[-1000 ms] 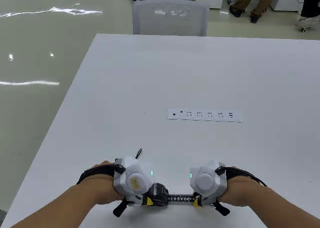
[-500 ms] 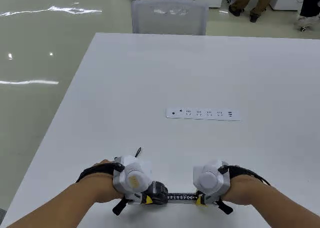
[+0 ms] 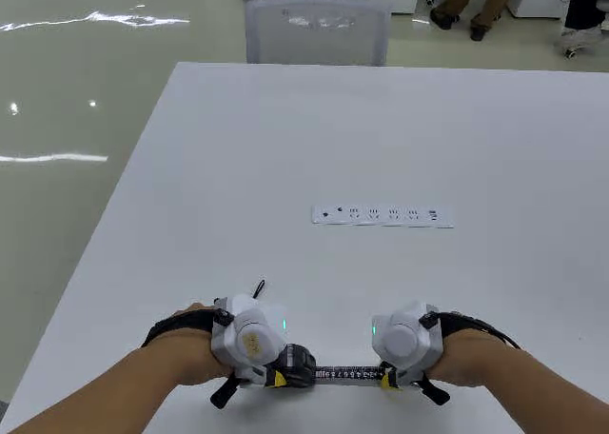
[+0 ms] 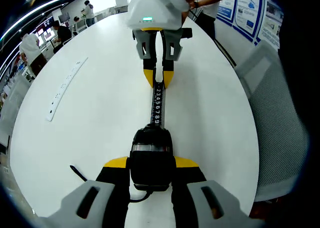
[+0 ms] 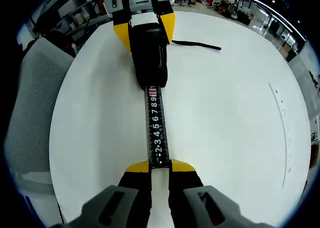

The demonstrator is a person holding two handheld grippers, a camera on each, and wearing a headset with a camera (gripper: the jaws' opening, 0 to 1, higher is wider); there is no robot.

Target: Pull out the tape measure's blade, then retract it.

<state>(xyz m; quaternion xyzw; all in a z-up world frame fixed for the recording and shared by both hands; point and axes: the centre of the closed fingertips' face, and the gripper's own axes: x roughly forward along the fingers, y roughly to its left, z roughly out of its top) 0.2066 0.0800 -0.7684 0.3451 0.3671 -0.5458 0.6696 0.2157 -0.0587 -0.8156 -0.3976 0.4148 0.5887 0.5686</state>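
Observation:
A black tape measure case lies on the white table, my left gripper shut on it with yellow-tipped jaws either side. Its blade runs out a short way, numbers showing up to about 9. My right gripper is shut on the blade's end. In the right gripper view the case sits at the far end of the blade. In the head view the left gripper, case, blade and right gripper line up near the table's front edge.
A white power strip lies flat mid-table. The case's black wrist strap trails on the table. A grey chair stands at the far edge, another mesh chair beside the near edge. People stand in the background.
The two grippers have drawn a little further apart along the table's front edge, and a longer stretch of blade shows between them.

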